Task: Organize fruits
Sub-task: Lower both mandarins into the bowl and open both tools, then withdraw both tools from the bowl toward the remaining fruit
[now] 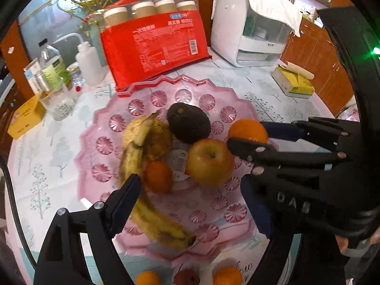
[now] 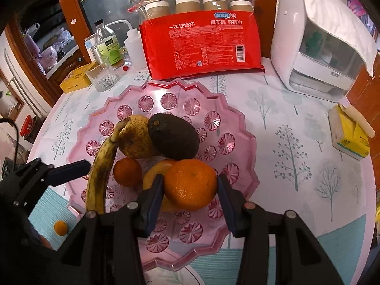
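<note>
With the right gripper (image 2: pixel 190 187) fingers clamped on the orange (image 2: pixel 190 184) over the pink tray (image 2: pixel 247 142) at its 5 o'clock rim and the left gripper (image 1: pixel 190 185) open and empty, a careless release could roll it off onto the table (image 2: pixel 296 142).

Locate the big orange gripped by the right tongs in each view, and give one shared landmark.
Left wrist view: the big orange is right of centre, over the plate's right rim, beyond the apple.
Right wrist view: it is low centre, between the right tongs' fingers.
Shared landmark: the dark avocado on the pink plate.
</note>
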